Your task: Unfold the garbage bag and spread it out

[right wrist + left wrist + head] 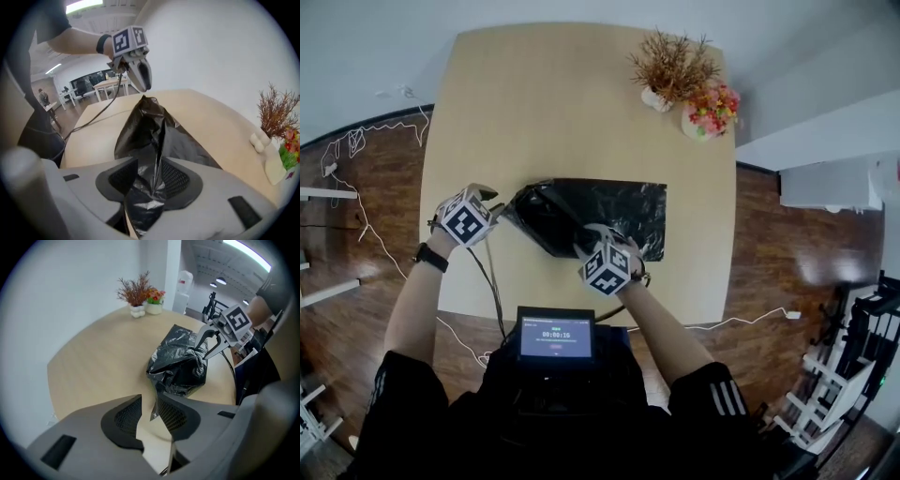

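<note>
A black garbage bag (614, 211) lies partly spread on the round wooden table (534, 103), with its left part bunched up into a peak. My right gripper (589, 241) is shut on the bag's near edge; in the right gripper view the shiny film (150, 131) runs up between the pads (174, 180). My left gripper (499, 208) stands open at the bag's left tip. In the left gripper view only a thin point of the bag (180, 364) reaches into the gap between its jaws, and the pads do not press on it.
A dried plant in a white vase (668, 67) and a pot of coloured flowers (711, 111) stand at the table's far right. A small screen (556, 336) sits at the near edge, with a cable (492, 281) running across the table. Wooden floor surrounds the table.
</note>
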`<state>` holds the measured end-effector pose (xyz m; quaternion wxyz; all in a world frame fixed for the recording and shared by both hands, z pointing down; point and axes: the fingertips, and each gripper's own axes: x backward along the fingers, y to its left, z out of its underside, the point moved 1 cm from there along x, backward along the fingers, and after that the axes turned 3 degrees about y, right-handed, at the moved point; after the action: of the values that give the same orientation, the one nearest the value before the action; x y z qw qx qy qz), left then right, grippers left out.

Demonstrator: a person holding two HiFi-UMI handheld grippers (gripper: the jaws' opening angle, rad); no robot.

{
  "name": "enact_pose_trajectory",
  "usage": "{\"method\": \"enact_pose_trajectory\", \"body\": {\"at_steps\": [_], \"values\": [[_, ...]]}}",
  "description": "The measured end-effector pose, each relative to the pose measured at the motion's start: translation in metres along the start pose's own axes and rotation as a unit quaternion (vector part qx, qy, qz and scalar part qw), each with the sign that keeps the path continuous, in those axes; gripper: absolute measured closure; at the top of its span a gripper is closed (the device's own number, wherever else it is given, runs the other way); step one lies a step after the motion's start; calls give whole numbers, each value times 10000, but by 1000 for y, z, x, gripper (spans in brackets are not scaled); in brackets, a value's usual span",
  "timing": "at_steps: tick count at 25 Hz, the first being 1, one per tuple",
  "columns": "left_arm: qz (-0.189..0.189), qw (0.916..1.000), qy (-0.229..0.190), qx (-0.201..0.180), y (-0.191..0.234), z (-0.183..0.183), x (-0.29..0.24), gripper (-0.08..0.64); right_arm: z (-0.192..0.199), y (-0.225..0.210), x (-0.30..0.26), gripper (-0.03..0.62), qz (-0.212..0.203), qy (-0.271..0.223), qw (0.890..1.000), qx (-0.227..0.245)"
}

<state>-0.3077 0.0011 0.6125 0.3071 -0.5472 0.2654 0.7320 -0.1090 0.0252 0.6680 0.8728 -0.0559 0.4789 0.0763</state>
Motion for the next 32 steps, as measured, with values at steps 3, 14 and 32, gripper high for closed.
{"method": "enact_pose_trajectory", "body": {"at_steps": [3,14,32], "values": [[5,9997,-127,-192,-10,7,-8,446,-25,3,2,408,-60,-258,9996,49],[151,9913,27,-1310,-43,6,-79,512,-17,24,-34,410,-412,113,9988,245],[86,9866,742,-1453,-21,23,-113,351,8,35,-46,347,-839,464,9946,396]]}}
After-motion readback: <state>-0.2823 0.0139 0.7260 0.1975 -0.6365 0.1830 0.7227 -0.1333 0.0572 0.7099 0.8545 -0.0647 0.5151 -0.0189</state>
